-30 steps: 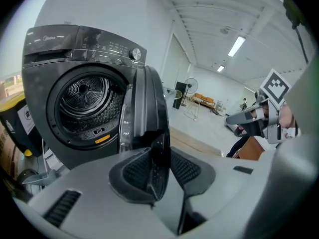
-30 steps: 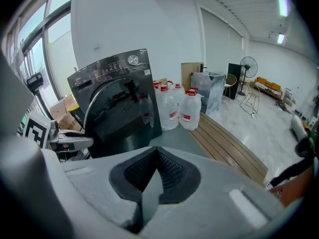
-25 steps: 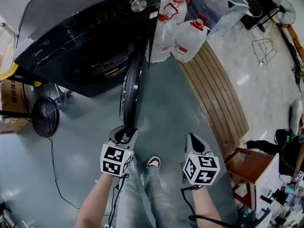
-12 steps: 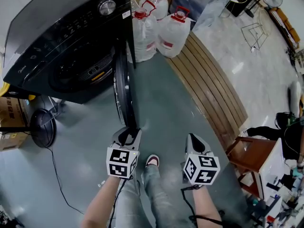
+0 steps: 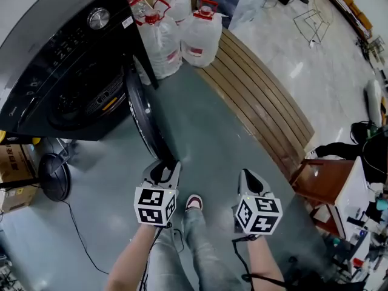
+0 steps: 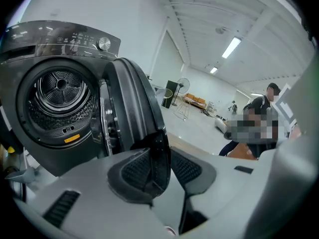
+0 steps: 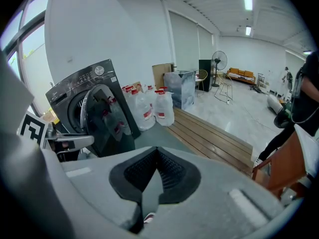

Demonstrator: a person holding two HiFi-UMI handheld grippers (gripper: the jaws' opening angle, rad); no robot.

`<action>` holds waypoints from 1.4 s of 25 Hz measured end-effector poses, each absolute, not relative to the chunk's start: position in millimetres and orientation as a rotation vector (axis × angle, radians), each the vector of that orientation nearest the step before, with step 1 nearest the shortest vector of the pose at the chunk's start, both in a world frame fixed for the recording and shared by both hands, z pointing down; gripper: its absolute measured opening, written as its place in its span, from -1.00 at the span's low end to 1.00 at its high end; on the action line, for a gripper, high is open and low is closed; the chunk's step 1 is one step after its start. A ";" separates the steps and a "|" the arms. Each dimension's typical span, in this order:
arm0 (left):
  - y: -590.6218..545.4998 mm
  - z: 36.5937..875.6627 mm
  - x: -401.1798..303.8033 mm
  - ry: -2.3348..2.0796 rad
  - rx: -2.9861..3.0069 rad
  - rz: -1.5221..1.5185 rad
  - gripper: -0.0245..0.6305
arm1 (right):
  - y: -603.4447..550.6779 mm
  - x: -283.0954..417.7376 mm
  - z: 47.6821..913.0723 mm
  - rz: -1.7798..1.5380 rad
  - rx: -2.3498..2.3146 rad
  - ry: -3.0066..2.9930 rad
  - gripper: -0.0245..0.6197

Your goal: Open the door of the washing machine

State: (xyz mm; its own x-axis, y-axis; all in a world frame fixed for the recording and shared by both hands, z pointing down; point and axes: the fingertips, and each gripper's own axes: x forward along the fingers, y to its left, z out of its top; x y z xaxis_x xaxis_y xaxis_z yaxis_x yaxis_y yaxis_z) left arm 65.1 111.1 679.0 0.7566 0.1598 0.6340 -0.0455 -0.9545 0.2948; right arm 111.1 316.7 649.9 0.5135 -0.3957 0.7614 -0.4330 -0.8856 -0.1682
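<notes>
The dark washing machine (image 5: pixel 60 53) stands at the upper left, its round door (image 5: pixel 142 117) swung out toward me. My left gripper (image 5: pixel 162 170) is shut on the door's free edge. In the left gripper view the door edge (image 6: pixel 158 153) sits between the pads of the left gripper (image 6: pixel 159 171), whose jaws are opening slightly, and the drum (image 6: pixel 60 98) is exposed behind the door. My right gripper (image 5: pixel 248 177) hangs to the right over the floor, apart from the door. In its own view the right gripper (image 7: pixel 157 156) has its pads together with nothing between them.
Large water jugs (image 5: pixel 182 32) stand beside the machine. A slatted wooden bench (image 5: pixel 260 102) runs along the right. A wooden chair (image 5: pixel 318 183) is at the lower right, a fan base (image 5: pixel 54 176) and a cardboard box (image 5: pixel 15 162) at the left. My shoe (image 5: pixel 194 204) is below.
The door has swung wider open with the left gripper on its edge. The machine has shifted toward the upper left of the head view. The right gripper stays shut.
</notes>
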 end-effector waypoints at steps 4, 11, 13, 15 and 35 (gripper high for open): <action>118.5 679.0 73.2 0.079 2.661 1.006 -0.55 | 330.5 113.0 652.1 1.354 2.717 -0.702 -0.91; 129.7 678.3 87.3 0.073 2.663 1.022 -0.54 | 349.0 115.9 653.2 1.369 2.752 -0.646 -0.91; 133.4 677.9 92.3 0.077 2.666 1.022 -0.54 | 353.1 116.5 654.0 1.373 2.755 -0.637 -0.91; 138.4 678.0 98.2 0.092 2.670 1.023 -0.54 | 357.4 117.5 655.4 1.377 2.755 -0.630 -0.91; 165.5 679.1 137.0 0.043 2.647 1.018 -0.53 | 398.9 128.8 658.1 1.414 2.813 -0.493 -0.91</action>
